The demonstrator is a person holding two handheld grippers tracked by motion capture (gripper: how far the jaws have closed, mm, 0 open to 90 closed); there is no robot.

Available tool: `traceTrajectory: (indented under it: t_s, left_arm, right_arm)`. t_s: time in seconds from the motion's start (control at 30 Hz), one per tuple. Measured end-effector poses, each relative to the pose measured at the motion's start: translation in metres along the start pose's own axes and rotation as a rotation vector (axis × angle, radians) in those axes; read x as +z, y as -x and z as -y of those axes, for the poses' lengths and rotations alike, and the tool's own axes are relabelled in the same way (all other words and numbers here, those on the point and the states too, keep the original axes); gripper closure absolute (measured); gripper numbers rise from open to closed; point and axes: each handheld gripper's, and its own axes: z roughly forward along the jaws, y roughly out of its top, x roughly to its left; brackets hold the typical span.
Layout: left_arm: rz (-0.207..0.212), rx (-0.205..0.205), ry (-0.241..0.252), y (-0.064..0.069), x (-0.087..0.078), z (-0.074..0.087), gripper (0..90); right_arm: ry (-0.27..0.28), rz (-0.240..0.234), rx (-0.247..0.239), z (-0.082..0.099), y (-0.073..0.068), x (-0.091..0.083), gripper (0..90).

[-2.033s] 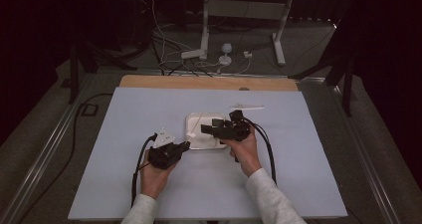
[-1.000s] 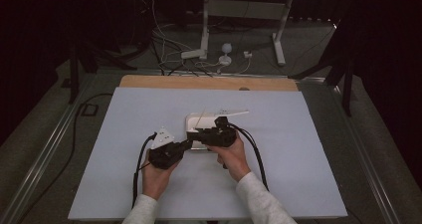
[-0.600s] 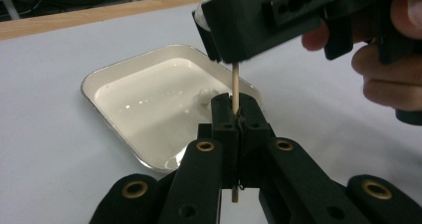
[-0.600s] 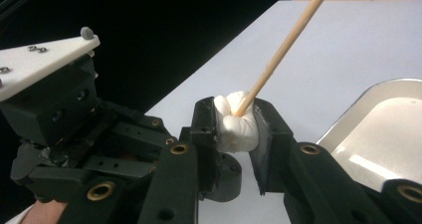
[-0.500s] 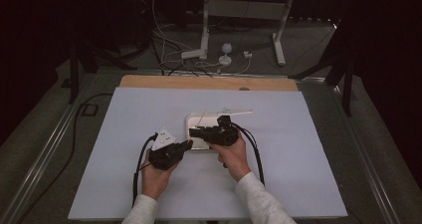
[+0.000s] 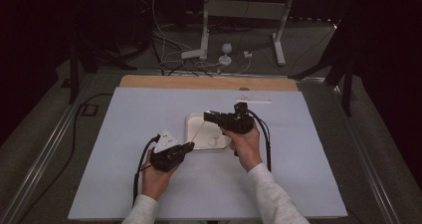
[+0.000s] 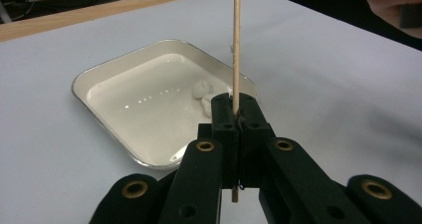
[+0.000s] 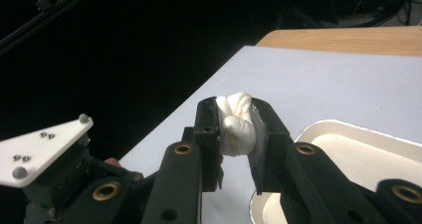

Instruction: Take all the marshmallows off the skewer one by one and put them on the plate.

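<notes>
A white tray (image 6: pixel 191 122) lies just ahead of both grippers. The right gripper (image 8: pixel 238 129) is clamped on a white lump (image 8: pixel 236 122); the left gripper (image 7: pixel 234 117) pinches a skewer (image 7: pixel 236 40), whose long axis slants toward the right gripper, probably to spear the lump.

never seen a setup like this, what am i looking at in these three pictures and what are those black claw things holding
A person sits at a table covered with a pale sheet, holding a black two-jaw gripper in each hand. The high view looks down from above the person. The other two pictures come from small cameras riding on the grippers, looking along their jaws. On the table lies a white tray with a few white lumps in it. The left gripper is shut on a thin wooden stick that points up over the tray. The right gripper is shut on a soft white lump, held above the tray.
</notes>
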Motion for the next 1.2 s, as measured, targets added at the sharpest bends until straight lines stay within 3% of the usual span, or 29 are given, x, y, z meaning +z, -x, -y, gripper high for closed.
traceTrajectory:
  t_s: [0.17, 0.3, 0.5, 0.67, 1.0, 1.2]
  left_arm:
    - [-0.015, -0.015, -0.017, -0.005, 0.0, 0.006, 90.0]
    - [-0.019, -0.027, 0.004, -0.007, -0.003, 0.003, 90.0]
    - [-0.024, -0.046, 0.012, -0.008, -0.004, 0.003, 90.0]
    - [-0.023, -0.059, 0.021, -0.011, -0.006, 0.003, 90.0]
    - [-0.028, -0.089, 0.039, -0.014, -0.008, 0.003, 89.8]
    - [-0.028, -0.106, 0.047, -0.015, -0.009, 0.003, 89.7]
  right_arm:
    - [0.05, 0.018, 0.013, -0.012, 0.006, -0.016, 77.2]
    - [-0.001, 0.073, -0.058, -0.017, 0.006, -0.023, 77.1]
    - [-0.016, 0.107, -0.076, -0.015, 0.009, -0.023, 76.6]
    - [-0.04, 0.173, -0.11, -0.011, 0.014, -0.021, 75.9]
    - [-0.129, 0.298, -0.153, 0.008, 0.029, -0.011, 74.5]
    - [-0.179, 0.344, -0.174, 0.019, 0.037, -0.005, 73.9]
